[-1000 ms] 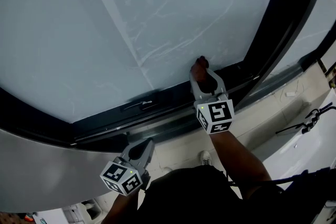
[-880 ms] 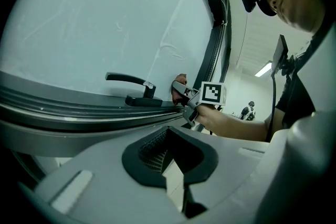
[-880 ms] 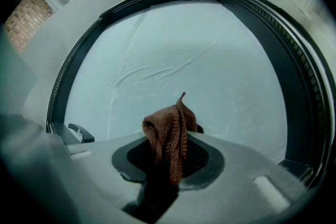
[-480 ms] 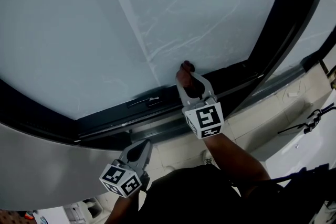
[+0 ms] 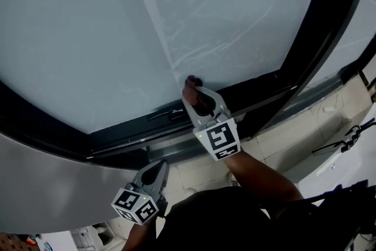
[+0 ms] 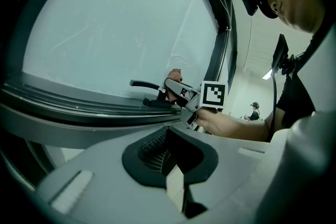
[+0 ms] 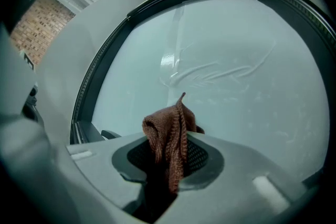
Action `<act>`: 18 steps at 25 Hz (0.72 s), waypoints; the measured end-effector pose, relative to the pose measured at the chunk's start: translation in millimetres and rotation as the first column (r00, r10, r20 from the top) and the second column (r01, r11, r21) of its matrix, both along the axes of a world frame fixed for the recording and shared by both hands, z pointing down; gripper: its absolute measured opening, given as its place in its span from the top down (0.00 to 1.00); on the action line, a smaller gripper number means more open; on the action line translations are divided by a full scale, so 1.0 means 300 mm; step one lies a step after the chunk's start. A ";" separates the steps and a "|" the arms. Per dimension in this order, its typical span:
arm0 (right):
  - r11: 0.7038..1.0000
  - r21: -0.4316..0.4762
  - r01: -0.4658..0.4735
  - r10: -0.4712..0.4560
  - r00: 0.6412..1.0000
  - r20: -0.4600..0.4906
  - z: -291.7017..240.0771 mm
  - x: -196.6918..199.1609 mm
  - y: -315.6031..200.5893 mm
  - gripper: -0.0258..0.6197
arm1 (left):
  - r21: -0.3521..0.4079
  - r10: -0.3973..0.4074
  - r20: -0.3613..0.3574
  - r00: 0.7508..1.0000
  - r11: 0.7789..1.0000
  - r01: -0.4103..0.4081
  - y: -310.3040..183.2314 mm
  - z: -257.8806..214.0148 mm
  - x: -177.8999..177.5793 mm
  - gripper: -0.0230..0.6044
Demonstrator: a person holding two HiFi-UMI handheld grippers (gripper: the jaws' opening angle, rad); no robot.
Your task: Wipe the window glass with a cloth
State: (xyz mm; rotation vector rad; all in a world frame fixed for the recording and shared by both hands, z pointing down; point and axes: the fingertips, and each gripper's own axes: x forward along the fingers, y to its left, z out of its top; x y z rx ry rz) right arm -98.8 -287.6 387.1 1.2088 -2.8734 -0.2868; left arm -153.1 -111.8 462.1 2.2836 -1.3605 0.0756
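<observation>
The window glass [image 5: 117, 26] fills most of the head view and carries faint streaks. My right gripper [image 5: 197, 94] is shut on a brown knitted cloth [image 5: 189, 84] and holds it against the lower edge of the pane, just above the dark frame. In the right gripper view the cloth [image 7: 168, 136] sticks up bunched between the jaws in front of the glass [image 7: 236, 76]. My left gripper [image 5: 155, 170] hangs low below the sill, shut with nothing in it. From the left gripper view, the cloth [image 6: 175, 77] shows beside a black window handle [image 6: 144, 84].
A thick dark window frame [image 5: 329, 26] curves down the right side and along the bottom. The black handle [image 5: 167, 114] lies on the bottom rail just left of the cloth. Tiled floor [image 5: 294, 144] and a white object with cables [image 5: 346, 156] lie at the right.
My right gripper has slid the cloth leftward along the bottom edge of the glass. The left gripper has stayed low, nearly still.
</observation>
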 end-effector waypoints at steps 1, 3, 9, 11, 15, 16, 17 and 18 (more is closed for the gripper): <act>1.000 -0.001 0.001 -0.001 1.000 -0.001 0.000 -0.002 0.000 0.83 | 0.000 -0.003 0.000 1.000 1.000 0.003 0.002 -0.001 -0.003 0.94; 1.000 -0.003 0.003 -0.003 1.000 -0.005 0.001 -0.003 -0.001 0.83 | -0.004 -0.007 0.002 1.000 1.000 0.007 0.004 -0.004 -0.006 0.94; 0.998 -0.027 0.056 -0.057 0.998 -0.011 0.000 0.002 -0.003 0.83 | -0.008 0.005 -0.002 1.000 1.000 -0.005 0.002 0.010 0.003 0.94; 0.995 -0.031 0.091 -0.091 0.996 0.000 -0.014 0.018 0.006 0.83 | -0.011 0.010 -0.004 1.000 1.000 -0.010 -0.007 0.012 0.012 0.94; 0.996 0.024 0.085 -0.086 0.996 0.025 -0.094 0.140 0.009 0.83 | -0.012 0.043 -0.003 0.999 0.999 -0.043 -0.038 0.004 0.063 0.94; 0.998 0.038 0.054 -0.055 0.998 0.028 -0.110 0.192 -0.004 0.83 | -0.011 0.054 -0.003 0.999 0.998 -0.054 -0.045 0.005 0.078 0.94; 0.999 0.047 0.014 -0.016 0.999 0.032 -0.122 0.251 -0.022 0.83 | -0.012 0.065 -0.004 0.998 0.998 -0.065 -0.053 0.007 0.092 0.94; 0.998 0.055 -0.031 0.029 0.999 0.038 -0.137 0.314 -0.044 0.83 | -0.013 0.074 -0.005 0.997 0.997 -0.074 -0.062 0.008 0.107 0.94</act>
